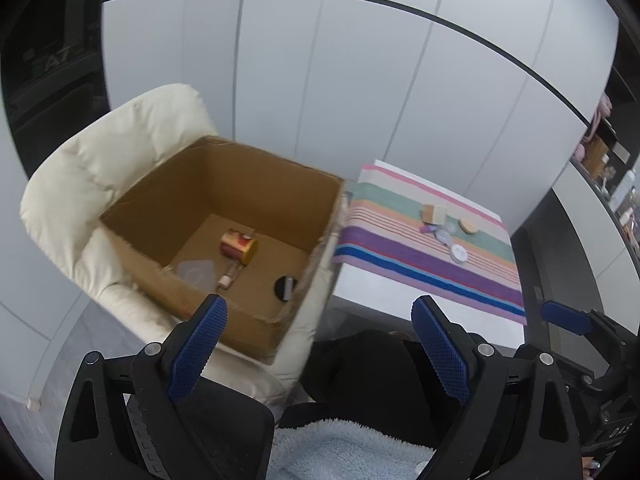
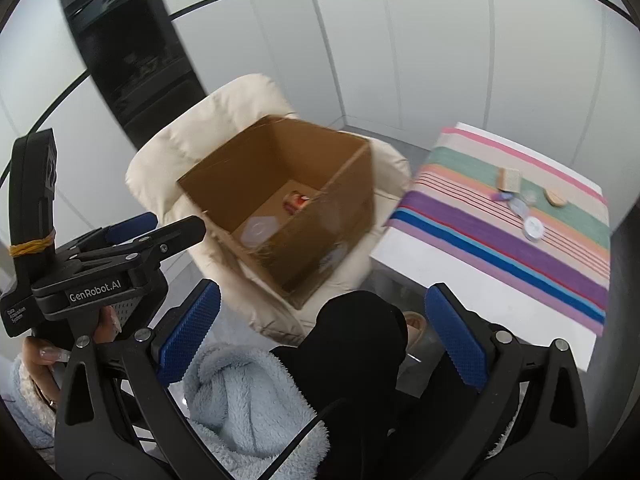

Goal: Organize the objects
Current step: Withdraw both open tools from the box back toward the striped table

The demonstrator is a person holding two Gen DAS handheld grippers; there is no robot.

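- While small items (image 1: 448, 228) lie clustered on the striped cloth (image 1: 420, 264), well apart from the cardboard box (image 1: 224, 216), neither gripper holds anything.
- Box sits on a cream chair (image 1: 100, 168); a red-gold can (image 1: 239, 247) and a black disc (image 1: 286, 288) lie inside.
- Left gripper (image 1: 320, 320) and right gripper (image 2: 322, 312): jaws wide, empty.
- Likely next: reach to the cloth, pick one item at a time, approach from above.
- Blur hides what the items are.
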